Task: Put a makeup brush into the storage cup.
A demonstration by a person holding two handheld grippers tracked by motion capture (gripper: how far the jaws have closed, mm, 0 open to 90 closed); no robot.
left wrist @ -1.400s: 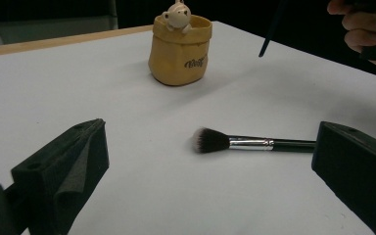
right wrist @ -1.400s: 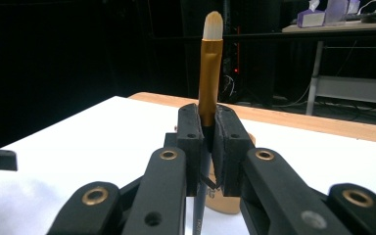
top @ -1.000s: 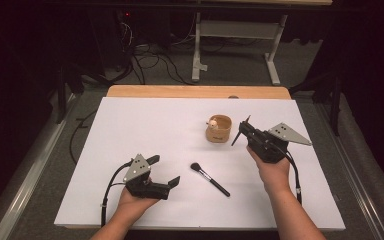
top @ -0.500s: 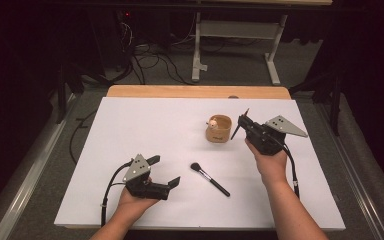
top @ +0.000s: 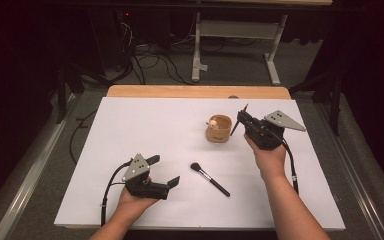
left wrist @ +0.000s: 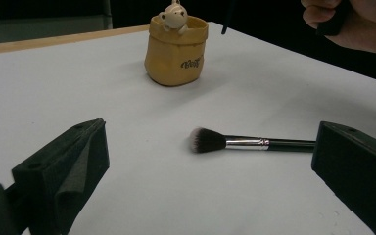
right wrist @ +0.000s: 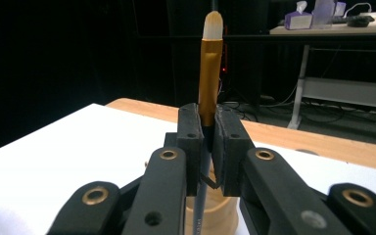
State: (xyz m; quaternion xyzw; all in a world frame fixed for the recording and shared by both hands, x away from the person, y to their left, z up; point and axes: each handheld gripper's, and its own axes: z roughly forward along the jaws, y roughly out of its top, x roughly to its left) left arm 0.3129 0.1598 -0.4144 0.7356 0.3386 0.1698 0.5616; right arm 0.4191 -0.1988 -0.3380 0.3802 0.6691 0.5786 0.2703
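High view: right claw (top: 240, 119) pinches a slim brush (top: 234, 128) beside the pot (top: 218, 128).

Open sheet (top: 145, 130) all round; only cup (top: 218, 128) and brush (top: 210, 179) obstruct.

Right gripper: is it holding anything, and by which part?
Yes. The right gripper is shut on a slim gold-ferruled brush, clamping it where the gold ferrule meets the dark handle, pale tip up.

Yellow cup (left wrist: 176, 51), black brush (left wrist: 254, 143) (silver collar), perhaps gold-banded brush (right wrist: 209, 73).
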